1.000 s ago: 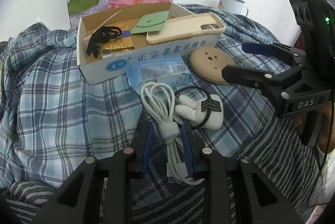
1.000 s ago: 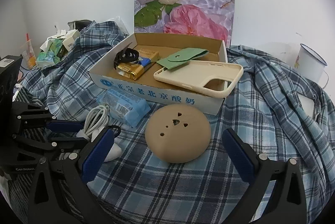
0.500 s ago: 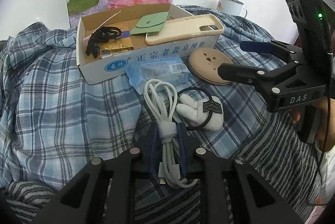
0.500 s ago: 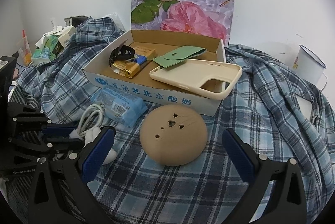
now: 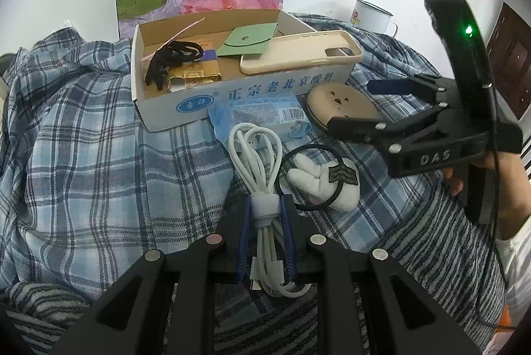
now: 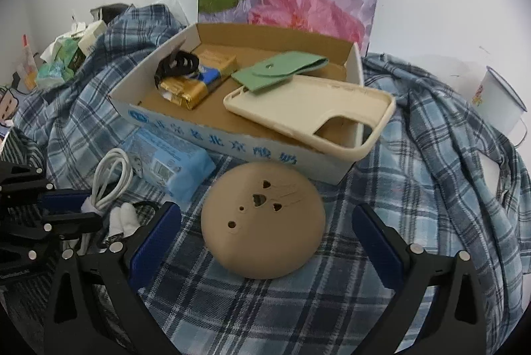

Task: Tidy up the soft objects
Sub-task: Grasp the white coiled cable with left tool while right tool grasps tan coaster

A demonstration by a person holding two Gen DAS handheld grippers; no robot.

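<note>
You are pinching the cable [image 5: 265, 215] in your left claw [image 5: 265, 232]. Your right claw [image 6: 265, 232] is standing spread around the dome [image 6: 262, 219]. Next, lifting into the box [image 5: 239, 96] ahead.

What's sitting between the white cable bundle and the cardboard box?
The blue tissue pack lies between the white cable and the cardboard box, against the box's front wall; clearest in the left wrist view.

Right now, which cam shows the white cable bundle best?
Left wrist. The white cable bundle lies centred there, loops, strap and plug ends all visible, with the left gripper shut on it at the strap. The right wrist view catches only its loop end at the left edge; the rest is hidden behind the left gripper.
</note>
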